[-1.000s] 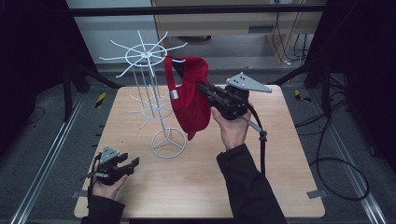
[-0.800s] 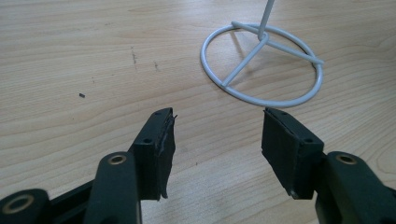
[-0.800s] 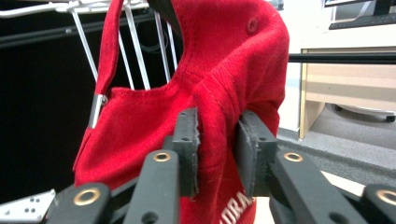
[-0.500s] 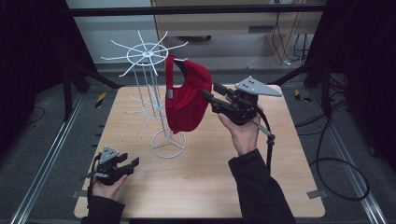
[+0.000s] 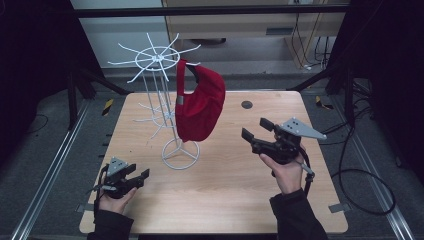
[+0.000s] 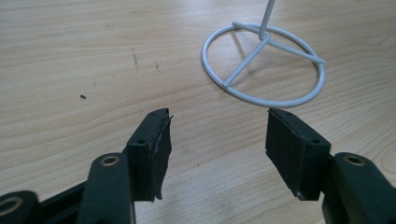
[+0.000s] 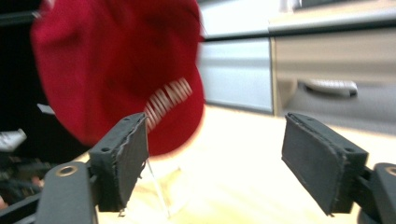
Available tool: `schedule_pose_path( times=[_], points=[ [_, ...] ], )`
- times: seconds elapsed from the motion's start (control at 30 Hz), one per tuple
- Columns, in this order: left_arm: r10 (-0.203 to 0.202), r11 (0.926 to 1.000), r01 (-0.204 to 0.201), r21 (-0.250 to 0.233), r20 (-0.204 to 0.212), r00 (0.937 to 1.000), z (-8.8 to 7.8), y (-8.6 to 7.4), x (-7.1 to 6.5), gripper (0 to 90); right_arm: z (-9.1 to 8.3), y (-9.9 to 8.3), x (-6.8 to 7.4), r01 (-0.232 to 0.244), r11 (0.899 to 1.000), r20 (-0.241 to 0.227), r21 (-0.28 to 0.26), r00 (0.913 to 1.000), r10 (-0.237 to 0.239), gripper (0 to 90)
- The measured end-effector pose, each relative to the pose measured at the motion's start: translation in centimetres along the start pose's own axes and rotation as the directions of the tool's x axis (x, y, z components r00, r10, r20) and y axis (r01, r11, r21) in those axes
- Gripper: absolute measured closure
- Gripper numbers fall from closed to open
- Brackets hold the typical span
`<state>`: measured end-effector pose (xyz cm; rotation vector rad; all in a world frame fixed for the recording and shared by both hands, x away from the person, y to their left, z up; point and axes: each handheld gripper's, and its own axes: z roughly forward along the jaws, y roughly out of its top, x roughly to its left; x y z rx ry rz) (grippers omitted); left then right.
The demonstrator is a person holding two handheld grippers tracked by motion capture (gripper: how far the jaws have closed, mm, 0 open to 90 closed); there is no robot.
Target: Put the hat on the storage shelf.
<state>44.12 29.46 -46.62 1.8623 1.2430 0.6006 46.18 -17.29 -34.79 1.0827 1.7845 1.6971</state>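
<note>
At the near left corner of the counter (image 5: 235, 200), the left gripper (image 5: 137, 176) rests low in a hand (image 5: 114, 200), its jaws spread wide with nothing between them; in the left gripper view they point toward the ring base of the rack. The white wire rack (image 5: 165, 107) stands left of centre, and a red cap (image 5: 200, 107) hangs from one of its upper arms, clear of the counter. To the right, the right gripper (image 5: 256, 129) is held above the counter, jaws wide apart and empty, aimed at the cap, well apart from it.
</note>
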Motion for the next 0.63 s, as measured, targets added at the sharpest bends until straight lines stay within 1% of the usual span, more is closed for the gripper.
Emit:
schedule_pose_path(
  times=[0.1, 0.17, 0.2, 0.27, 0.33, 0.37, 0.4, 0.47, 0.53, 0.57, 0.63],
  points=[
    [0.005, 1.0000, -0.005, -0.005, 0.002, 1.0000, 0.1, 0.0, 0.0, 38.5, -0.6, -2.3, -1.4, -0.014, 0.999, 0.030, 0.047, 0.9995, 0.013, 20.0],
    [0.006, 1.0000, -0.006, -0.006, 0.004, 1.0000, 0.2, -0.1, 0.0, 36.8, -1.0, -3.8, -2.2, -0.014, 0.997, 0.049, 0.080, 0.9988, 0.010, 18.4],
    [0.008, 0.9999, -0.008, -0.006, 0.005, 1.0000, 0.2, -0.2, 0.0, 36.2, -1.2, -4.5, -2.5, -0.015, 0.996, 0.049, 0.091, 0.9987, 0.011, 17.8],
    [0.020, 0.9998, -0.020, -0.005, 0.006, 0.9998, 0.3, -0.3, 0.1, 34.9, -1.7, -6.1, -3.1, -0.005, 0.993, 0.056, 0.117, 0.9984, -0.002, 17.5],
    [0.027, 0.9996, -0.027, -0.008, 0.007, 0.9996, 0.4, -0.3, 0.1, 33.1, -2.1, -7.7, -3.7, -0.006, 0.990, 0.073, 0.144, 0.9973, -0.005, 17.0],
    [0.033, 0.9994, -0.033, -0.012, 0.005, 0.9995, 0.4, -0.4, 0.1, 32.2, -2.3, -8.4, -4.1, 0.005, 0.984, 0.082, 0.177, 0.9964, -0.020, 16.7],
    [0.040, 0.9991, -0.040, -0.015, 0.002, 0.9992, 0.5, -0.4, 0.2, 31.4, -2.5, -9.0, -4.5, 0.005, 0.979, 0.094, 0.202, 0.9952, -0.025, 16.2],
    [0.059, 0.9982, -0.059, -0.012, -0.004, 0.9983, 0.5, -0.5, 0.3, 30.3, -3.0, -10.2, -5.4, 0.014, 0.970, 0.132, 0.242, 0.9902, -0.047, 15.7],
    [0.067, 0.9977, -0.067, -0.009, -0.009, 0.9977, 0.7, -0.6, 0.6, 28.5, -3.5, -11.3, -6.3, 0.003, 0.962, 0.168, 0.273, 0.9845, -0.051, 15.2],
    [0.064, 0.9979, -0.064, -0.005, -0.010, 0.9979, 0.8, -0.6, 0.7, 27.6, -3.8, -11.7, -6.8, -0.004, 0.958, 0.184, 0.288, 0.9816, -0.051, 15.0],
    [0.070, 0.9976, -0.070, 0.007, -0.013, 0.9975, 1.0, -0.8, 0.9, 26.7, -4.1, -12.4, -7.4, -0.023, 0.951, 0.215, 0.308, 0.9755, -0.046, 14.6]
  ],
)
